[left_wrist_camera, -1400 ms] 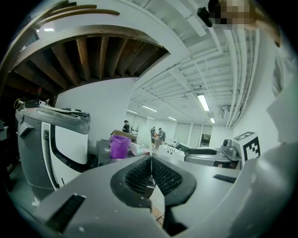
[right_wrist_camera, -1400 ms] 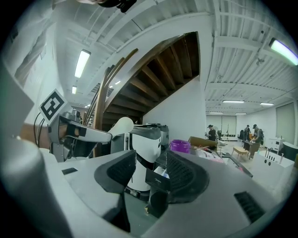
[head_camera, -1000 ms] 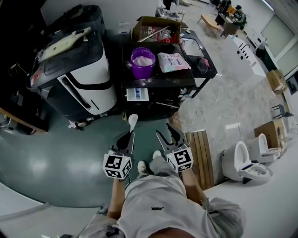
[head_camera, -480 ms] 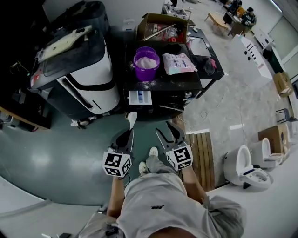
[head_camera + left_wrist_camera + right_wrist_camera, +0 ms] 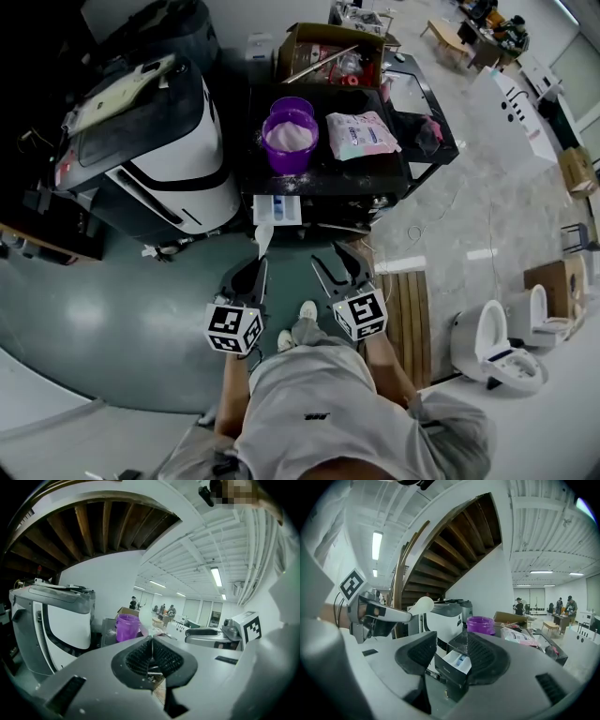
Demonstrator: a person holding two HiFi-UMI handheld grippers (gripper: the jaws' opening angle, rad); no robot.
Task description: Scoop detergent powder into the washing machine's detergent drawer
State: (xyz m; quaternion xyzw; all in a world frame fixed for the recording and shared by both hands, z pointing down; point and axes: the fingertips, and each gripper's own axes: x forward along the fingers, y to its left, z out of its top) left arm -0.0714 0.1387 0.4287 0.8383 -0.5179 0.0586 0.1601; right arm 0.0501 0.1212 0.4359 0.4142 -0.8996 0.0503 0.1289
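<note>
**A:** Where is the scoop [image 5: 263, 238]?

**B:** The left gripper [image 5: 259, 269] has it, fingers pressed together on the thin handle. The white bowl is out front, near the pulled-out detergent drawer [image 5: 277, 208].

**A:** And the right gripper [image 5: 330, 264]?

**B:** Its fingers are spread with nothing between them. The purple tub [image 5: 290, 139] of powder stands on the black worktop [image 5: 380, 173] above the drawer, beside a detergent bag [image 5: 362, 134].

Bright overhead light, fisheye-bent edges, dark corners.
</note>
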